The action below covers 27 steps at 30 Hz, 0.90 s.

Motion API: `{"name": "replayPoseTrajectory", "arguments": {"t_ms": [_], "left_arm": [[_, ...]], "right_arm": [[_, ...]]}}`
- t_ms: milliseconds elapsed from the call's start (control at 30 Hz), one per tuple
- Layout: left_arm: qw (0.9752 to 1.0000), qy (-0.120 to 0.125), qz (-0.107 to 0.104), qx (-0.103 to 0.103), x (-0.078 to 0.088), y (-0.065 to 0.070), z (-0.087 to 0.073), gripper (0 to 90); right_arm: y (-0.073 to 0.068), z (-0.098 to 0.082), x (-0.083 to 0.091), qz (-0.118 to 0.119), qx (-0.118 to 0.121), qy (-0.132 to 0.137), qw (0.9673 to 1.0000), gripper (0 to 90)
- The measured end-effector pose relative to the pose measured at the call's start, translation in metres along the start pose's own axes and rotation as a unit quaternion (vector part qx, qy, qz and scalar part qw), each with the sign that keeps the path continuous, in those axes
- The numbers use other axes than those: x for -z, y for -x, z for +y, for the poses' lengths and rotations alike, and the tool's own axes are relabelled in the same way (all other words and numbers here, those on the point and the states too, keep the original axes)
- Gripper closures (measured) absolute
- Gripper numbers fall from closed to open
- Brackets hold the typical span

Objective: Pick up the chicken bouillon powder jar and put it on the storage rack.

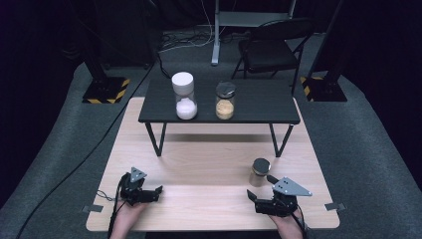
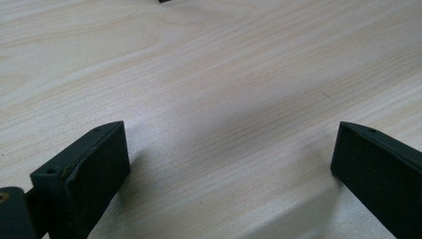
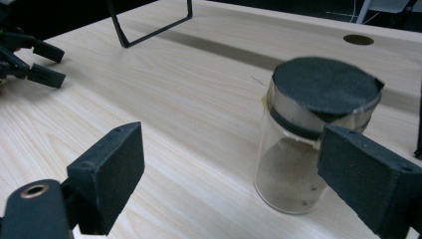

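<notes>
Glass jar, small, clear-walled, with a dark round lid and pale brown powder inside (image 3: 313, 144), stands upright on the pale wooden bench (image 1: 209, 169), near its front right corner, just ahead of the right gripper (image 1: 260, 199). In the right gripper view the jar sits off-centre, close against the right-hand jaw; the left-hand jaw is well apart from it. Jaws wide open, nothing held.

Left gripper (image 1: 154, 194) rests low at the front left of the bench, jaws also spread wide over bare wood, holding nothing.

Farther back: a low black shelf on thin metal legs (image 1: 219, 102) stands on the bench and carries a taller glass jar with a white lid and white powder (image 1: 184, 94) and a glass jar with a dark lid and orange-brown powder (image 1: 225, 99), side by side but apart.

Risks, as judged from here:
- Jar is off the midline of the jaws. Closing now, the near jaw would likely meet it first and shove or tip it rather than clamp it.
- Smooth round glass could twist or slip out under a light or high grip.
- Lid covering looks loose at one edge; gripping at the lid may hold poorly.
- A tipped jar could roll off the nearby bench edge.
</notes>
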<state>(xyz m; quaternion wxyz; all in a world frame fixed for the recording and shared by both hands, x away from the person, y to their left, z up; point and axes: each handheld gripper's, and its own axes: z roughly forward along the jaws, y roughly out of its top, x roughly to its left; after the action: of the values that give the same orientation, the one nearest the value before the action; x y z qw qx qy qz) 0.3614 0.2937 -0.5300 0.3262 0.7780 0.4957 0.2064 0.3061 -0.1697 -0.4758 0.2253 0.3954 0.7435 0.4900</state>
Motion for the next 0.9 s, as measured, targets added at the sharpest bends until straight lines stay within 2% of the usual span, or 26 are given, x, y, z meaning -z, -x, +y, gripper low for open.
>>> {"name": "replayPoseTrajectory", "arguments": {"t_ms": [367,900], "left_arm": [[1.0000,0.000,0.000,0.000,0.000,0.000,0.000,1.6],[1.0000,0.000,0.000,0.000,0.000,0.000,0.000,1.6]], "right_arm": [[0.004,-0.013,-0.005,0.001,-0.013,-0.014,0.9998,10.9],[0.006,-0.017,-0.006,0.000,-0.017,-0.019,0.9997,11.1]]}}
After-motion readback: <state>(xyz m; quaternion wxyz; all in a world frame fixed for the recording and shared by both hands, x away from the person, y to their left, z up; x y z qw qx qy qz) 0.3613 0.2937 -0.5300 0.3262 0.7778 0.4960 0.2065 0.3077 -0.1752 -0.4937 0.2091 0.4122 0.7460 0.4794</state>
